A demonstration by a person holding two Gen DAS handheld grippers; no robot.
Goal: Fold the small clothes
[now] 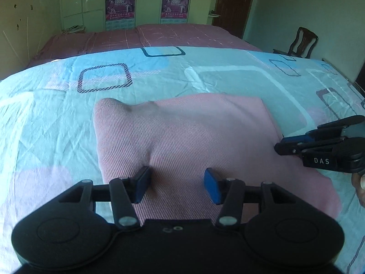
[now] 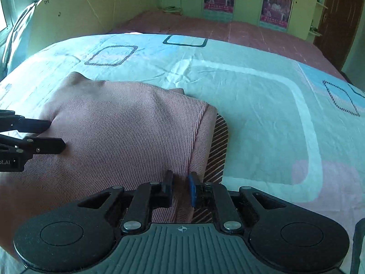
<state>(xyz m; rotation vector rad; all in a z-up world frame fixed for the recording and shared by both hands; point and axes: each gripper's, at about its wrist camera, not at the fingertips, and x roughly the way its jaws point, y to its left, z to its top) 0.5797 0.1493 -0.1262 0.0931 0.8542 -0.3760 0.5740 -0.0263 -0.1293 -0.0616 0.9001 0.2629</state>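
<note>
our left gripper (image 1: pixel 176 183) is spread over the pink garment (image 1: pixel 182 137); our right gripper (image 2: pixel 180 188) pinches its hem on the patterned bedsheet (image 2: pixel 251 91), wardrobe (image 1: pixel 146 2) behind.

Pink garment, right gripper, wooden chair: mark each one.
pink garment (image 1: pixel 182 137), left wrist view, middle of its top face.
right gripper (image 2: pixel 180 188), right wrist view, between fingertips, pinching the garment's edge.
wooden chair (image 1: pixel 304 41), left wrist view, backrest.

My left gripper (image 1: pixel 176 186) points downward with its jaws apart; my right gripper (image 2: pixel 181 188) is pinched nearly closed (cloth caught between its pads).
</note>
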